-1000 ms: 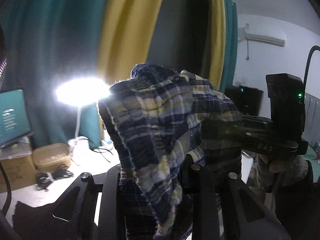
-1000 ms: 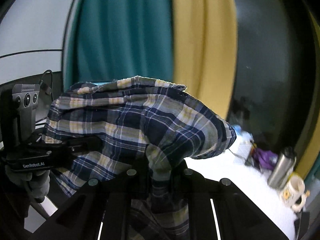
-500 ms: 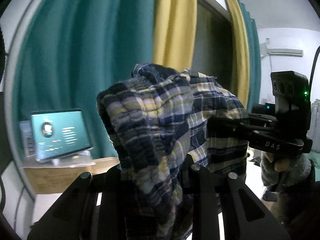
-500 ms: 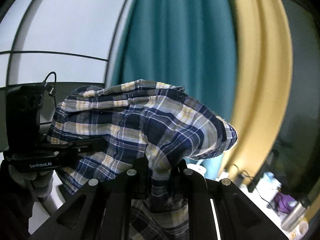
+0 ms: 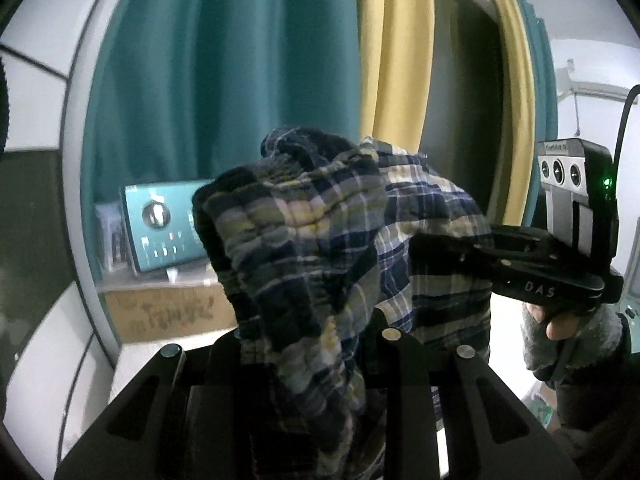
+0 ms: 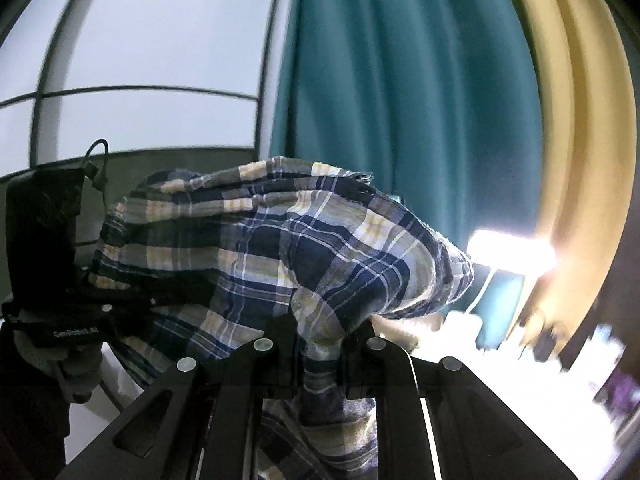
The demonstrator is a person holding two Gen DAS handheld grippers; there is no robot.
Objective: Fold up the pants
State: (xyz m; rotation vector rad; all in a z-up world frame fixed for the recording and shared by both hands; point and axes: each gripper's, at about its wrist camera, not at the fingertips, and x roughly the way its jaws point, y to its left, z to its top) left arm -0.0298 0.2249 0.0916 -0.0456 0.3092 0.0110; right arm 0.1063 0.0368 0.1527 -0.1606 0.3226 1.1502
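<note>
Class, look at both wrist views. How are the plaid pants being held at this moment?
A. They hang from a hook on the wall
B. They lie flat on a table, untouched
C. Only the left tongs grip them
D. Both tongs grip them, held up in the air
D: the plaid pants bunch between the right tongs and also between the left tongs, lifted in front of the teal curtain.

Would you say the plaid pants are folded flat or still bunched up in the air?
Bunched and airborne: the plaid pants hang in loose folds, pinched by the left gripper and right gripper, resting on no surface.
</note>
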